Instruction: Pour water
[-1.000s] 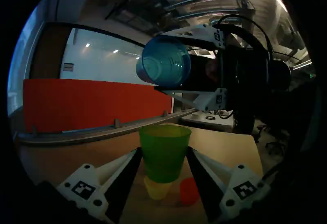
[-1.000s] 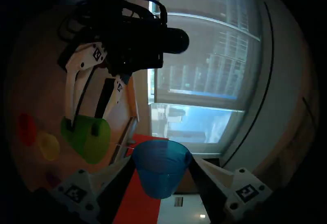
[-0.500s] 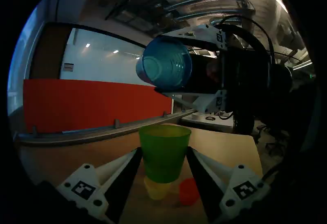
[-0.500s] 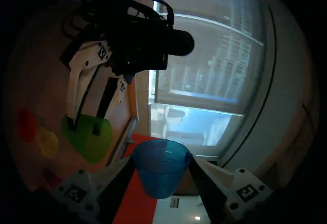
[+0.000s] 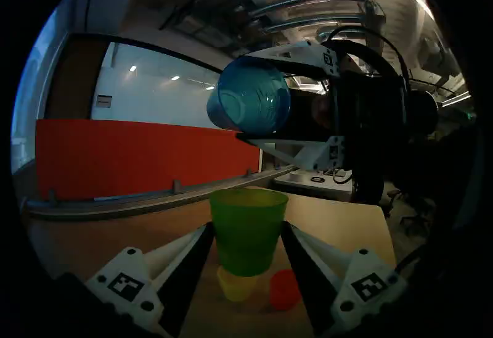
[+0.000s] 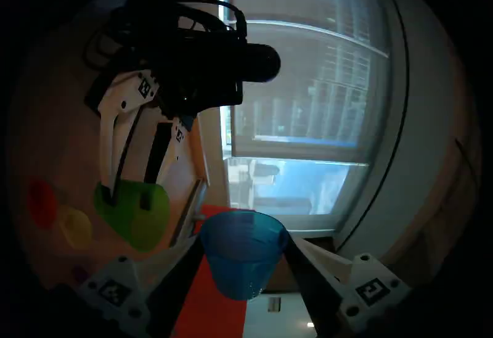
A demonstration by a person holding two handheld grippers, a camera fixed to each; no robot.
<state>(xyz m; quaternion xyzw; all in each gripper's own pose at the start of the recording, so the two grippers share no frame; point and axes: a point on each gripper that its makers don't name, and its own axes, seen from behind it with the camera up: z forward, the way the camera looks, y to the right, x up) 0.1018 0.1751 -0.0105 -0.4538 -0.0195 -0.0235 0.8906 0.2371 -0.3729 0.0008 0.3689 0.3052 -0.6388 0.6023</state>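
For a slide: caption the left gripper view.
Left gripper grips an upright green cup; right gripper holds a blue cup tipped sideways above it.

Glossy blue cup [image 5: 249, 94]; perhaps plastic.

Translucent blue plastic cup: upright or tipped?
Tipped: in the left gripper view the blue cup lies sideways, round end toward camera, above the upright green plastic cup.

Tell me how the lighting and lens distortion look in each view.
Left gripper view: the foreground is dim, with the yellow cup and red cup in shadow below the green cup; the lit wall behind is brighter, and the rail bows with fisheye. Right gripper view: the bright window, its frame curved, backlights the scene, leaving the blue cup dark.
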